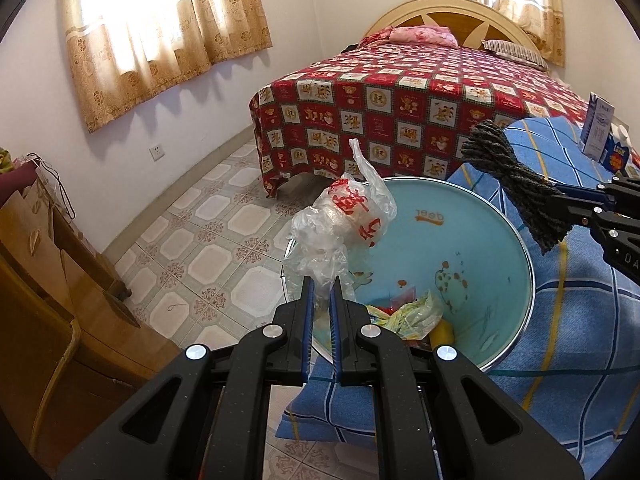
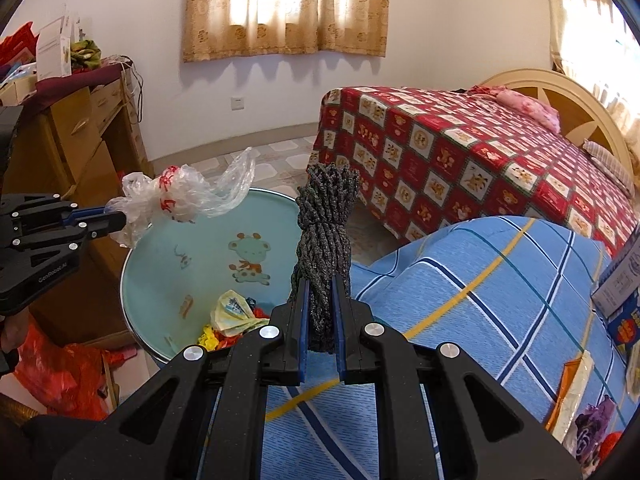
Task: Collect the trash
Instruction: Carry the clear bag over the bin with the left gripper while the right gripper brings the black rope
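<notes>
My left gripper [image 1: 322, 284] is shut on a crumpled clear plastic bag [image 1: 340, 220] with red print, held over the near rim of a light-blue basin [image 1: 472, 240]. The right wrist view shows that gripper [image 2: 120, 220] at the left with the bag [image 2: 184, 196] above the basin's [image 2: 192, 256] far rim. My right gripper [image 2: 320, 284] is shut on a dark grey bundle of coiled cord [image 2: 326, 224] standing upright just right of the basin. In the left wrist view the right gripper [image 1: 560, 208] holds the cord [image 1: 516, 180] at the right. Crumpled wrappers [image 2: 234, 314] lie in the basin.
The basin rests against a surface covered in a blue checked cloth [image 2: 480, 280] with cartons [image 2: 624, 300] and scraps at the right. A bed with a red patterned cover [image 1: 400, 100] stands behind. A wooden cabinet [image 1: 48, 280] is at the left, with a red bag [image 2: 60, 372] below it; the floor is tiled.
</notes>
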